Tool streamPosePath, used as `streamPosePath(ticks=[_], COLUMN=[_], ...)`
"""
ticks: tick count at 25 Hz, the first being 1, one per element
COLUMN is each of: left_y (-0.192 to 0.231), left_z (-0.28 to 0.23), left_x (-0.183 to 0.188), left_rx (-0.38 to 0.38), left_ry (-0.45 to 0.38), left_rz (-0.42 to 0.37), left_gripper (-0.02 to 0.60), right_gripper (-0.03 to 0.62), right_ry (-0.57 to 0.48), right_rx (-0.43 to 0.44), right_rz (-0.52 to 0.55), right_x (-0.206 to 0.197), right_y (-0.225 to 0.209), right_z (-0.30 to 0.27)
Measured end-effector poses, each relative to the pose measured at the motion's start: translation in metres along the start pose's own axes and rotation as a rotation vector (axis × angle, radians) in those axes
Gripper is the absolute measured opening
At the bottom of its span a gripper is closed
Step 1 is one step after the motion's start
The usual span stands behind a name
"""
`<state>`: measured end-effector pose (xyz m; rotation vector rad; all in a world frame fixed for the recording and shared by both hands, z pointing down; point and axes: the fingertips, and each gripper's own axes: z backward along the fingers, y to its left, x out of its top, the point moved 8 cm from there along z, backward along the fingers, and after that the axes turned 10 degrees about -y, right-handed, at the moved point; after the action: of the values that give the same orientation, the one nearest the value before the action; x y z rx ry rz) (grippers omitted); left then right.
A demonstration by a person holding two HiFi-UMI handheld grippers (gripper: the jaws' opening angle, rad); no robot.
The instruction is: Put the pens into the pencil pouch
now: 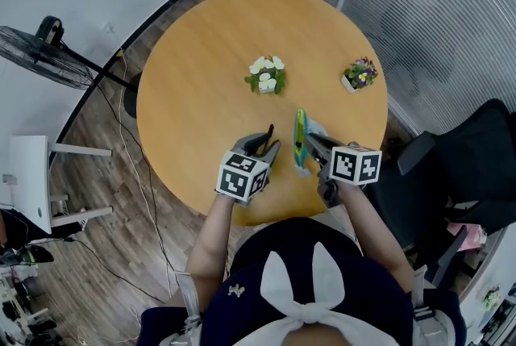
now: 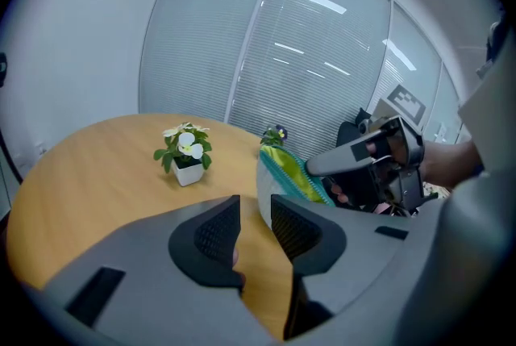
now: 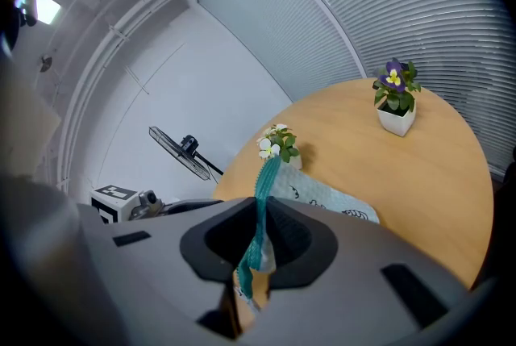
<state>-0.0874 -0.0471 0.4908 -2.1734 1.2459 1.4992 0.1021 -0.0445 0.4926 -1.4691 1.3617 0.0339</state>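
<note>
The pencil pouch (image 1: 300, 136) is pale grey with a teal zipper and a yellow-green lining. It stands on edge on the round wooden table (image 1: 193, 94), near its front. My right gripper (image 1: 311, 142) is shut on the pouch's zipper edge, and the teal strip (image 3: 260, 207) runs between its jaws (image 3: 260, 233). The pouch's mouth (image 2: 289, 173) gapes toward my left gripper (image 2: 255, 211). My left gripper (image 1: 264, 147) is just left of the pouch, open, with only bare table in the gap. No pen shows clearly in any view.
A white-flowered pot (image 1: 267, 77) and a purple-flowered pot (image 1: 359, 75) stand at the table's far side. A floor fan (image 1: 48, 54) is to the left, with cables on the floor. A black chair (image 1: 463, 167) is at the right. Glass walls with blinds lie beyond.
</note>
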Motion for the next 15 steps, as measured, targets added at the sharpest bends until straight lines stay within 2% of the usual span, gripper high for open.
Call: streamPosePath(ticks=[8,15], left_y=[0.03,0.036], left_z=[0.008,0.009], left_x=[-0.021,-0.05], left_rx=[0.128,0.183], left_ry=[0.021,0.079], left_rz=[0.031,0.045], left_gripper=[0.11,0.11], right_gripper=[0.041,0.041], right_ry=[0.0,0.003], right_rx=[0.007,0.008], right_rz=[-0.006,-0.01], right_x=[0.0,-0.001], right_y=[0.002,0.002], right_z=[-0.003,-0.003])
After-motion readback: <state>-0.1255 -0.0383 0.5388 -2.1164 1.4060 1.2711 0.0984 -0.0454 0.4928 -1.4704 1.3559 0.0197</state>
